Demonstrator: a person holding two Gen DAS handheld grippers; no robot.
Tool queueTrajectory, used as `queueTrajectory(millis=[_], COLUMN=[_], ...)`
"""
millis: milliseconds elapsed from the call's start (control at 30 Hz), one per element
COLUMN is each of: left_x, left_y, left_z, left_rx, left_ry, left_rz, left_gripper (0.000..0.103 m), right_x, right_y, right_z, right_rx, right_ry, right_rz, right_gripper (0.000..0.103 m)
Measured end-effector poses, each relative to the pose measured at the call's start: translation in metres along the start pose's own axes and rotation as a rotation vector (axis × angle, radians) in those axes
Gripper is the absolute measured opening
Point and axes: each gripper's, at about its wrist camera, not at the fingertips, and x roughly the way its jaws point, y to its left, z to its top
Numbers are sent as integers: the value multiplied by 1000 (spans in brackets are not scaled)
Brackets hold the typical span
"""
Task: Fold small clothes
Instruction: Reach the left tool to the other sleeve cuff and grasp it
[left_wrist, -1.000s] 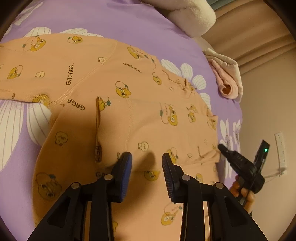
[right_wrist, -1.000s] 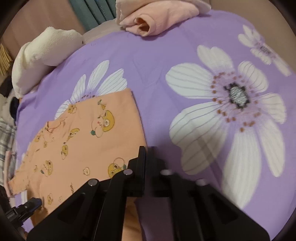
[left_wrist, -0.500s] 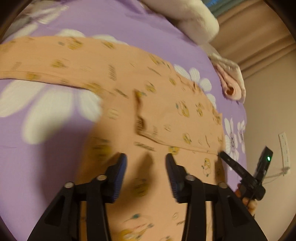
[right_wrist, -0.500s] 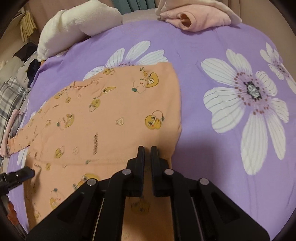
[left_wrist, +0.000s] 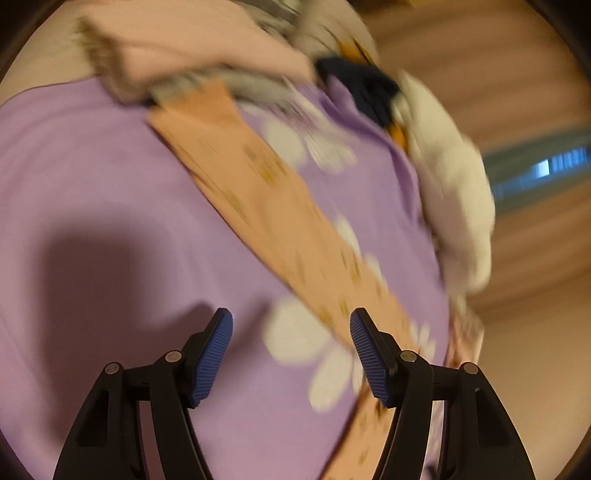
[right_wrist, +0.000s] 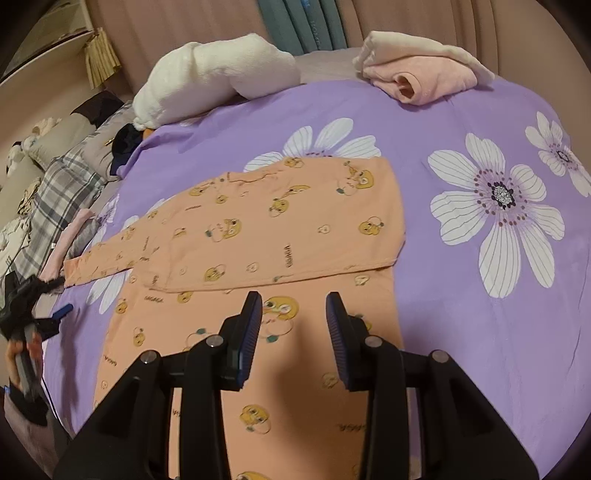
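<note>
Opening with nothing between them, two hand-held grippers, left (left_wrist: 291, 354) and right (right_wrist: 294, 332), flank one orange top (right_wrist: 266, 236).

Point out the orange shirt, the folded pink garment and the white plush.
orange shirt (right_wrist: 295, 229): right wrist view, folded-over body.
folded pink garment (right_wrist: 424, 79): right wrist view, top fold.
white plush (right_wrist: 218, 75): right wrist view, body.

Dim warm light; left view motion-blurred, right sharp; fisheye-warped edges.
</note>
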Motion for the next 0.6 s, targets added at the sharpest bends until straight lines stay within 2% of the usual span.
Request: queueTrajectory(millis=[100,233,467,600], left_x=[-4,3,18,22], left_y=[22,40,60,55], left_z=[24,38,58,70], left_rx=[-81,-168,-249,-254], left_ry=[-48,-59,-94,-133], left_rz=[-28,-67,-109,-82], left_gripper=[65,65,65,65], right_x=[0,-2,2,3], right_y=[7,13,21,23], right_z=[-2,-1,0,-1], right_rx=[-21,-43,-57,-54], right_ry=[7,3,15,19], right_rz=[0,-7,-10,-4], right_gripper=[36,36,36,36])
